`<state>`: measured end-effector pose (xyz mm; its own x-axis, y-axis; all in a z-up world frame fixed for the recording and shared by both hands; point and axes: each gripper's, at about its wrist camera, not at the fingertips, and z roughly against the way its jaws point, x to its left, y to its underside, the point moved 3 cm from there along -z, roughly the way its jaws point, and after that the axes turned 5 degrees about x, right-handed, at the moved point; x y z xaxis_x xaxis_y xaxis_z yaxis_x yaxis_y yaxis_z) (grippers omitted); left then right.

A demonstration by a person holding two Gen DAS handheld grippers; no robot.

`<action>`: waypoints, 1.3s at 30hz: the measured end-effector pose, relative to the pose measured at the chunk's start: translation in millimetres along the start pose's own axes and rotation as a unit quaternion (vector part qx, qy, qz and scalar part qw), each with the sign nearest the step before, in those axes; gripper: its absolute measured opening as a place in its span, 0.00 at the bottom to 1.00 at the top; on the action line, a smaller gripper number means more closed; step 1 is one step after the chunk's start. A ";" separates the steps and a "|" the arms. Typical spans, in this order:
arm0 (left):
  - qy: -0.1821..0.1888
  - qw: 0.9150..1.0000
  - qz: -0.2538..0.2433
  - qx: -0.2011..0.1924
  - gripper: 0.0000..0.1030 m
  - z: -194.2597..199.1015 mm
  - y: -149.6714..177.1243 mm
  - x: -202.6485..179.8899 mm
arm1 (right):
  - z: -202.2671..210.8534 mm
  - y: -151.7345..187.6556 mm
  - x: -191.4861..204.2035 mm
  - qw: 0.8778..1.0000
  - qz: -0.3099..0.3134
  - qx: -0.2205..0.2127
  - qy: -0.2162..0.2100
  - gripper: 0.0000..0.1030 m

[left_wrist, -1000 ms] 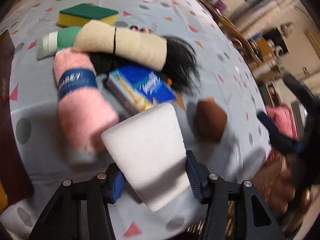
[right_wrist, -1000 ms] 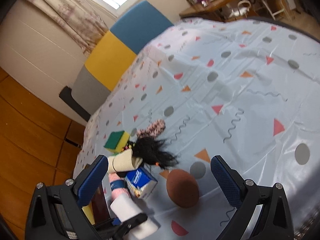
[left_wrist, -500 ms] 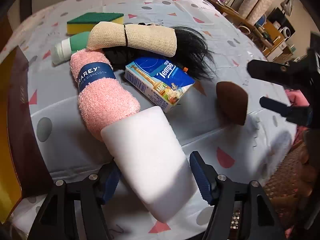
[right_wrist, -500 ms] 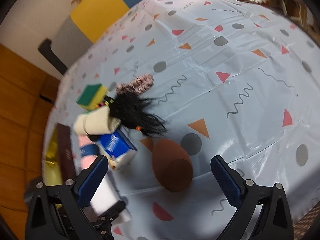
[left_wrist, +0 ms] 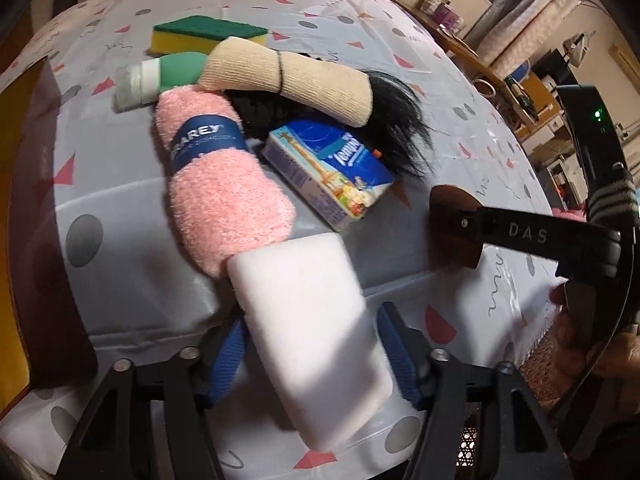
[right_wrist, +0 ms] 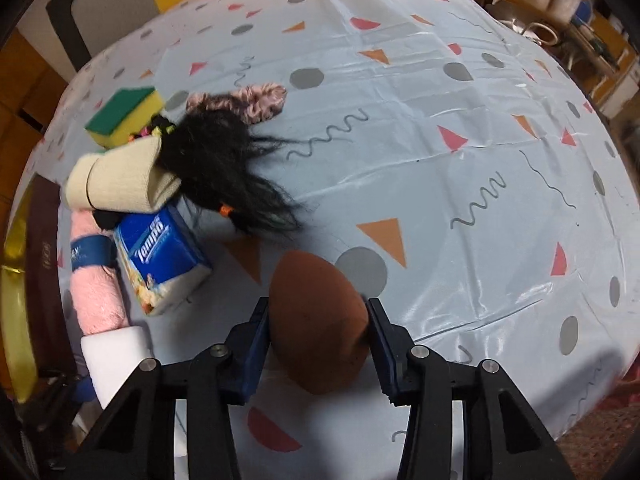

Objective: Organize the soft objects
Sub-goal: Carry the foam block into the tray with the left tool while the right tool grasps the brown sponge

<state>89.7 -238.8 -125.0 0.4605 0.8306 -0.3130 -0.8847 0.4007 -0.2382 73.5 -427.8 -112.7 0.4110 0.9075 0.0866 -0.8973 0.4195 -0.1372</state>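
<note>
Right tool (right_wrist: 318, 344) has dropped from above the desk (right_wrist: 460, 168) onto the brown sponge (right_wrist: 316, 328) since a second ago; it was spread wide and clear of it then. Now its jaws are closing, the brown sponge sits between the blue pads (right_wrist: 256, 344), and both pads look to be touching its sides. Brown sponge lies on the desk near the front edge, just right of the tissue pack (right_wrist: 160, 256). Left tool (left_wrist: 310, 354) barely shifted; its jaws are closing around the white block (left_wrist: 308, 332). Left pad contact is visible, right pad looks just beside it, so a firm pinch can't be confirmed. White block lies tilted, far end touching the pink cloth (left_wrist: 216, 184). Behind: beige roll (left_wrist: 288, 76), black wig (left_wrist: 400, 120), green sponge (left_wrist: 208, 36).
</note>
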 end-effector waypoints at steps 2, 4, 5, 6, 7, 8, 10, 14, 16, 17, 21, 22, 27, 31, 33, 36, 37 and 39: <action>-0.010 1.000 -0.003 -0.003 0.47 1.2 0.6 1.6 | -2.1 0.1 3.0 1.000 0.008 0.003 0.005 0.45; -0.007 1.000 0.000 -0.009 0.44 4.7 2.6 5.0 | -5.8 -0.1 2.9 1.000 0.007 0.008 0.013 0.43; -0.003 1.000 0.002 -0.011 0.42 6.3 1.6 6.8 | -6.8 -0.9 4.0 1.000 0.008 0.005 0.015 0.43; -0.001 1.000 0.003 -0.014 0.40 6.2 3.2 6.3 | -7.4 -0.6 5.0 1.000 0.013 0.005 0.022 0.43; 0.001 1.000 0.005 -0.015 0.39 6.6 4.2 7.4 | -7.8 -0.5 6.3 0.999 0.018 0.005 0.027 0.43; 0.007 1.000 0.006 -0.017 0.37 8.9 5.4 8.3 | -7.8 0.0 7.9 0.999 0.025 0.004 0.031 0.43; 0.019 1.000 0.000 -0.021 0.37 16.8 11.5 10.9 | -9.6 0.6 11.5 0.999 0.032 0.003 0.037 0.43; 0.028 0.998 -0.018 -0.045 0.37 42.4 22.1 11.0 | -11.1 0.9 14.5 0.999 0.032 0.004 0.036 0.43; 0.032 0.997 -0.035 -0.067 0.37 59.4 25.8 5.4 | -12.0 0.2 14.0 0.999 0.033 0.006 0.036 0.43; 0.036 0.995 -0.040 -0.079 0.37 70.8 28.1 5.6 | -12.4 -0.3 13.3 0.999 0.033 0.006 0.035 0.44; 0.040 0.992 -0.030 -0.118 0.37 107.5 27.2 18.3 | -19.9 -0.9 12.7 0.999 0.030 0.011 0.030 0.45; 0.037 0.991 -0.022 -0.128 0.37 117.2 26.2 25.5 | -20.9 -2.1 12.6 0.999 0.032 0.012 0.032 0.45; 0.007 0.985 0.041 -0.168 0.38 162.5 16.7 91.8 | -25.5 -2.4 19.9 0.998 0.044 0.010 0.044 0.45; -0.045 0.980 0.111 -0.159 0.38 172.7 6.8 176.5 | -26.8 -0.7 25.8 0.998 0.050 0.007 0.048 0.45; -0.076 0.976 0.142 -0.145 0.38 170.9 3.0 217.8 | -27.5 -0.7 27.3 0.997 0.051 0.006 0.049 0.45; -0.120 0.969 0.176 -0.126 0.38 163.6 -3.2 265.7 | -28.0 0.2 29.7 0.997 0.052 0.004 0.051 0.45; -0.134 0.966 0.184 -0.120 0.38 160.2 -3.4 279.4 | -27.9 0.5 29.8 0.997 0.053 0.004 0.051 0.45; -0.150 0.962 0.201 -0.113 0.38 156.4 -5.6 303.2 | -29.5 2.2 31.8 0.997 0.054 0.002 0.053 0.45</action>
<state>223.0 71.2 -74.8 0.0133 0.9885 -0.1507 -0.9332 -0.0418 -0.3568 89.4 -397.4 -139.3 0.3259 0.9448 -0.0336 -0.9381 0.3187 -0.1358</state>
